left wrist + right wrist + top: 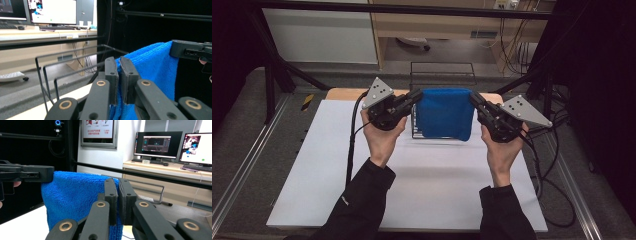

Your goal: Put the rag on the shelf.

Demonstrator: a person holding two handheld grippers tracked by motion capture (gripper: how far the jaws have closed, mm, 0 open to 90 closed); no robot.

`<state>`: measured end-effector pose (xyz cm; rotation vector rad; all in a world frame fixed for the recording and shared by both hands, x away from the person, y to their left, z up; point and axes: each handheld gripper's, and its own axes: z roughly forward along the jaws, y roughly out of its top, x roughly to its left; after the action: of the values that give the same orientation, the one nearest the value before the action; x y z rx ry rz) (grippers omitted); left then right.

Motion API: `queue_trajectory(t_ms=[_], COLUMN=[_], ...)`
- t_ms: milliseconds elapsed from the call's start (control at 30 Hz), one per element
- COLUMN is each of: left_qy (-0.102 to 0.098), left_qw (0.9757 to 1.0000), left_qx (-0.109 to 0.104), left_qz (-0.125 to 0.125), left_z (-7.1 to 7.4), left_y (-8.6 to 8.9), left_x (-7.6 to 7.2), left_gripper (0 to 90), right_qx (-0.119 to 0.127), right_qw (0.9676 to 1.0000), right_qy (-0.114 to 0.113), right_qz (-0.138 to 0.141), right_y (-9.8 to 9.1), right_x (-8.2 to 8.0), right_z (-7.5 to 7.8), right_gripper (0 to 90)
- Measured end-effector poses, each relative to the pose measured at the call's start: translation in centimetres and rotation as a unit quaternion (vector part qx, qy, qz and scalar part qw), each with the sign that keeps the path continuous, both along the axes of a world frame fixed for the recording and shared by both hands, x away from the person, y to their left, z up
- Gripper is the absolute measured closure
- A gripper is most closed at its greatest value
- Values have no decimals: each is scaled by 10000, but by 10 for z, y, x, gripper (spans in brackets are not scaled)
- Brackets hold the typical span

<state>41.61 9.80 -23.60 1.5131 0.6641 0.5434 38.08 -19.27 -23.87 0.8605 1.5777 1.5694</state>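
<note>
A blue towel (445, 113) hangs folded in the air between my two grippers, over a black wire rack (416, 131) at the back of the white table. My left gripper (417, 95) is shut on the towel's top left corner. My right gripper (472, 97) is shut on its top right corner. In the left gripper view the jaws pinch the blue towel (155, 62) edge at my left gripper (119, 65), and the other gripper's jaw holds the far corner. In the right gripper view my right gripper (118, 187) clamps the blue towel (72, 195) the same way.
The white table surface (422, 185) lies below the hands. The black wire rack (62, 72) has several upright bars. A dark metal frame (402, 7) runs around the table. A desk with monitors (175, 145) stands beyond it. Cables (557, 190) trail at the right.
</note>
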Motion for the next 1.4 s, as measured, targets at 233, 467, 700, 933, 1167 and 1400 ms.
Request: queue_trajectory(t_ms=[233, 467, 700, 933, 1167, 1400], left_qy=[-103, -192, -218, -259, -325, -345], left_qw=[9999, 9996, 9995, 9991, 9989, 9987], left_qx=[-96, -184, -209, -250, -218, -259], left_qz=[52, 89, 134, 201, 265, 284], left_z=[11, 21, 32, 44, 55, 63], left_y=[-1, -3, -4, -5, -5, -6], left_x=[6, 13, 21, 28, 35, 41], left_gripper=[851, 851, 851, 851, 851, 851], right_qx=[-16, 5, 12, 49, 138, 175], right_qw=[9999, 9995, 9992, 9989, 9985, 9981], right_qy=[-149, -281, -354, -424, -476, -535], right_qz=[-58, -123, -176, -198, -224, -243], right_y=[2, 2, 3, 4, 5, 5], right_x=[6, 11, 19, 28, 37, 43], right_z=[13, 24, 33, 43, 50, 60], right_gripper=[866, 867, 867, 866, 867, 867])
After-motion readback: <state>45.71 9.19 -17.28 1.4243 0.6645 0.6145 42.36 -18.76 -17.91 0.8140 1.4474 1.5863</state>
